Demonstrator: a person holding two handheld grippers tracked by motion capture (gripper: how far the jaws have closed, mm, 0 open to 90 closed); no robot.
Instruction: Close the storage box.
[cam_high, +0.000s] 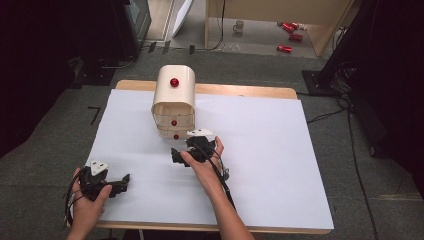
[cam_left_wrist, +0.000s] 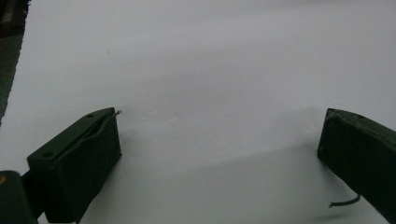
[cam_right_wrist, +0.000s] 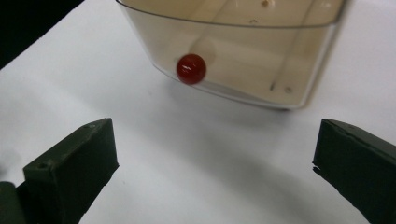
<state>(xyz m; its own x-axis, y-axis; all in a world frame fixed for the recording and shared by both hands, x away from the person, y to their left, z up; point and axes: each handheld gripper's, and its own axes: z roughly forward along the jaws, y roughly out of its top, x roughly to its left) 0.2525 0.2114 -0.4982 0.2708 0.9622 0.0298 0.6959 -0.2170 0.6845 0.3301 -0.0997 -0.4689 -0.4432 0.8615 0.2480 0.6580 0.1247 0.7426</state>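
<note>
A cream drawer cabinet (cam_high: 173, 102) with red ball knobs stands at the back middle of the white sheet (cam_high: 260, 150). Its bottom drawer (cam_right_wrist: 243, 51), translucent beige, is drawn out a little, and its red knob (cam_right_wrist: 191, 68) faces my right gripper (cam_right_wrist: 215, 144). That gripper is open, just in front of the knob and apart from it, with nothing between its jaws. In the high view the right gripper (cam_high: 190, 148) sits right below the cabinet's front. My left gripper (cam_high: 123, 183) rests at the sheet's near left corner; its jaws (cam_left_wrist: 219, 135) stand open over bare white sheet.
The white sheet covers a wooden table (cam_high: 240, 91). Grey carpet surrounds it. Far behind lie red cans (cam_high: 290, 30) and a mug (cam_high: 239, 26) on the floor. Cables trail from both grippers.
</note>
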